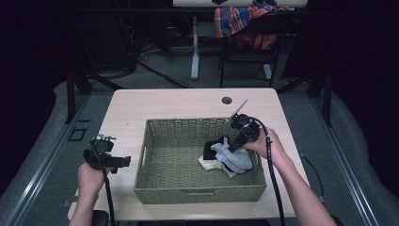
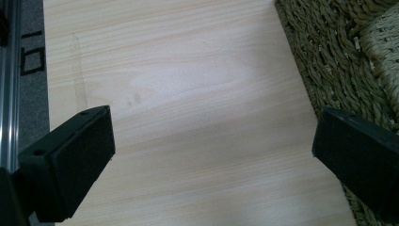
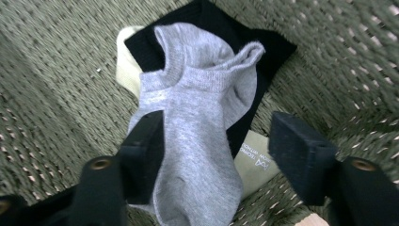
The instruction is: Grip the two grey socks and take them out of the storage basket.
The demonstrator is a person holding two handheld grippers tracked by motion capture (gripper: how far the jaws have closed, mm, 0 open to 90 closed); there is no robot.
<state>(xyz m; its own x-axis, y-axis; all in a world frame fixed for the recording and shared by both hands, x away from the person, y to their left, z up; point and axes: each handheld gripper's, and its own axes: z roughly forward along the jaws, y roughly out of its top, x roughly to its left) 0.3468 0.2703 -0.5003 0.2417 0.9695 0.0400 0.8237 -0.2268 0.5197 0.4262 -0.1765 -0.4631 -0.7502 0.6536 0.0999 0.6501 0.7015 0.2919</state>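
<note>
The work in hand looks like taking socks out of the basket [image 1: 155,186], and it is at an early stage. Three socks lie in a small heap near the basket's right wall: a grey sock [image 3: 197,141] on top, a black sock [image 3: 216,28] under it, and a cream sock [image 3: 254,162] at the bottom, one end of it peeking out on the far side of the heap. All three are inside the basket; none lies on the desk [image 1: 188,101].

The right tongs [image 1: 234,147] reach down into the basket over the heap. In the right gripper view the jaws stand about half open, one on each side of the grey sock's foot part. The left jaw sits at the sock's edge, perhaps touching it; the right jaw is clear of it, over the cream sock. The pads do not yet press the cloth, so I judge the grip is not made and the sock rests on the heap, not lifted.

The left tongs [image 2: 211,155] hang over the bare desk just left of the basket, jaws wide, with nothing between them. They seem to be waiting.

So what is done: the right tongs are placed around the first sock. What is left: closing on the grey sock, lifting it out, and then the same for the black and the cream ones.
</note>
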